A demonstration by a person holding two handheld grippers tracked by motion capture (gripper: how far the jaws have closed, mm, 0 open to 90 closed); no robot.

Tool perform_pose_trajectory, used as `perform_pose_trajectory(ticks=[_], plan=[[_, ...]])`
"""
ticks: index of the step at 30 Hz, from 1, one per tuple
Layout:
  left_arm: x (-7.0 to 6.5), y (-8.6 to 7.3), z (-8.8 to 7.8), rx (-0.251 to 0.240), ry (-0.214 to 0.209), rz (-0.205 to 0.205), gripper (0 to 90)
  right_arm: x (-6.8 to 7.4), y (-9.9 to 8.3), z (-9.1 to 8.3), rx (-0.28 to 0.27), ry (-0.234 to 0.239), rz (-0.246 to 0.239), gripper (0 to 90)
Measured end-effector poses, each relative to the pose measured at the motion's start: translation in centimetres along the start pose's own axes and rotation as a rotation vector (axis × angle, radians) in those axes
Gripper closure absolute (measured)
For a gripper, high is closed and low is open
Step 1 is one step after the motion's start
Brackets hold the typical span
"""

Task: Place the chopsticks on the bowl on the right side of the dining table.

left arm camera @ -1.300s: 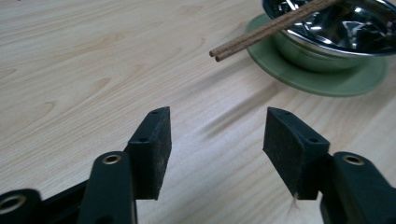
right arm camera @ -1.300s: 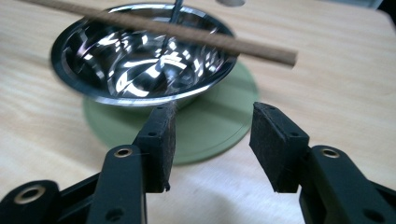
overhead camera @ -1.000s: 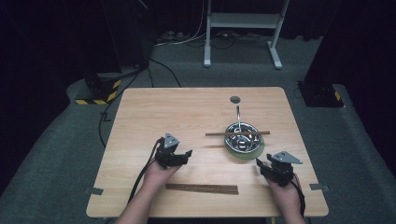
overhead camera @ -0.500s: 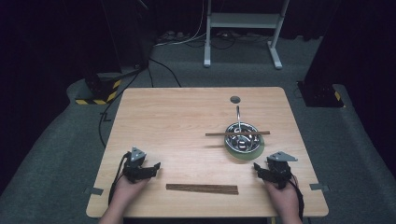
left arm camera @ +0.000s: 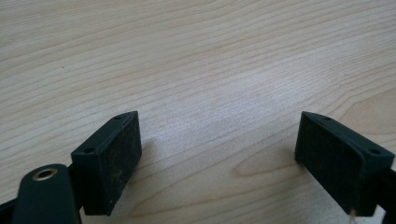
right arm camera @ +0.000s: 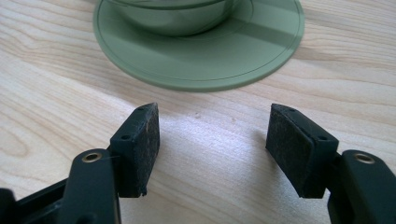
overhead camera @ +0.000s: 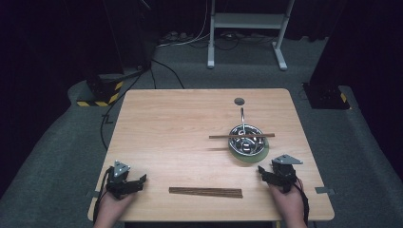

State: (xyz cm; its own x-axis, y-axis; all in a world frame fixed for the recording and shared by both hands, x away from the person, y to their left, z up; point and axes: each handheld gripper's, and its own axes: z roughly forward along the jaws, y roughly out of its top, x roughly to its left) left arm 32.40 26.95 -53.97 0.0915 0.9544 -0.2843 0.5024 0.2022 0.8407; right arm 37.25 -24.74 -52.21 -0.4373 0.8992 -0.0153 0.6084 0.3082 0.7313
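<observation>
Tabletop (overhead camera: 180, 123): pale wood laminate with fine straight grain, rectangular, rounded corners, standing on grey carpet in a dark room.

We note the left gripper (overhead camera: 134, 183) at the near left corner, held in the person's left hand (overhead camera: 112, 206), its black jaws pointing right along the near edge. In the left gripper view its jaws stand wide apart with nothing between them but bare grain; the pads (left arm camera: 114, 165) look matte, flat and slightly dusty. The table edge lies just beside this hand on its left and near sides; to its right the wood is bare as far as the sticks.

Near the middle of the front edge we record a bundle of dark brown sticks (overhead camera: 205, 192), thin and straight, lying flat and parallel to that edge, well apart from both grippers.

Right of centre sits a shiny metal bowl (overhead camera: 245, 140) on a flat, round, pale green saucer (overhead camera: 254, 156). One dark stick (overhead camera: 242, 136) lies across the bowl's rim, overhanging on both sides. A metal handle (overhead camera: 242, 116) rises from the bowl toward the far side, and a small dark round spot (overhead camera: 239, 101) marks the table beyond it.

The right gripper (overhead camera: 264, 173), in the right hand (overhead camera: 287, 202), rests at the near right, jaws spread open and empty, just short of the saucer. In the right gripper view the saucer's smooth rim (right arm camera: 201, 86) is near the pads (right arm camera: 149, 140) but apart.
</observation>
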Motion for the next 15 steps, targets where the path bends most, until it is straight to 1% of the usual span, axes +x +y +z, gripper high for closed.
perform_pose_trajectory(ticks=[1,2,3,10,15], plan=[[-0.01,0.03,0.07,-0.005,-0.004,-0.001,14.8,0.01,0.02,-0.04,0.005,0.005,0.001,34.6],[0.01,0.06,0.03,0.006,-0.001,0.006,14.9,0.04,0.00,0.04,-0.003,-0.001,0.005,34.5],[-0.01,0.04,0.10,-0.002,-0.004,0.002,15.0,0.03,0.02,0.03,0.000,0.002,0.005,34.4],[-0.03,0.03,0.10,-0.004,-0.003,0.003,15.3,0.03,0.02,0.02,0.000,0.003,0.001,34.4],[-0.04,0.03,0.08,-0.002,-0.001,0.005,15.4,0.04,0.03,-0.03,0.007,0.013,-0.003,34.4]])
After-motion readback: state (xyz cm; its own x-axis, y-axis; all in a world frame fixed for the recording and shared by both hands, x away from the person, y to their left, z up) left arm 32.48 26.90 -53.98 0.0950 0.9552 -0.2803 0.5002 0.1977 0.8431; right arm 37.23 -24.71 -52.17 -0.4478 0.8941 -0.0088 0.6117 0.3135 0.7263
